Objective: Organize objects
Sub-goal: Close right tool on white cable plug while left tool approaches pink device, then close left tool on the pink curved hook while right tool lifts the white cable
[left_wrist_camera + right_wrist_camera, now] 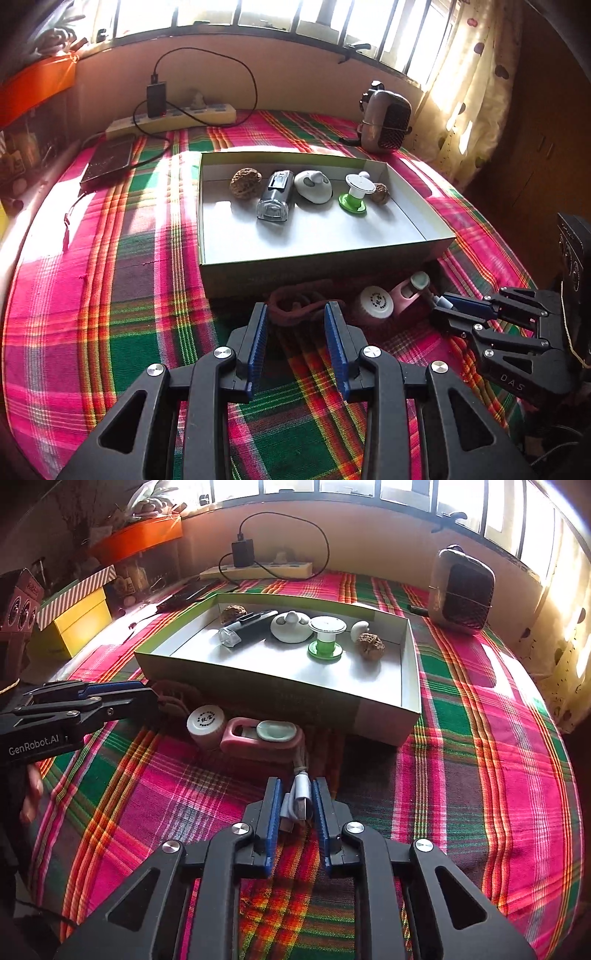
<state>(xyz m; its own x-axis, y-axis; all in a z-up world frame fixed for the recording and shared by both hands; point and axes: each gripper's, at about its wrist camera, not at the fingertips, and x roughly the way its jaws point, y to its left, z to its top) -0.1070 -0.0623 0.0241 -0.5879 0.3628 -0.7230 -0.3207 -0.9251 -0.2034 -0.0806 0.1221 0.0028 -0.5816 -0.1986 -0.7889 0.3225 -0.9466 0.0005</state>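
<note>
Two wrist views angled down, close over plaid cloth point(140, 258), sharing the box point(406, 672) ahead

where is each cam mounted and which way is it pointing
Left wrist: on the left claw, looking down across the plaid cloth at the white box; its fingers stand apart over a pink cord; the right claw enters from the right.
Right wrist: on the right claw, facing the same box, pads pressed on a white USB cable; the left claw and a hand show at left.
Shared: box, white jar, pink case.
</note>
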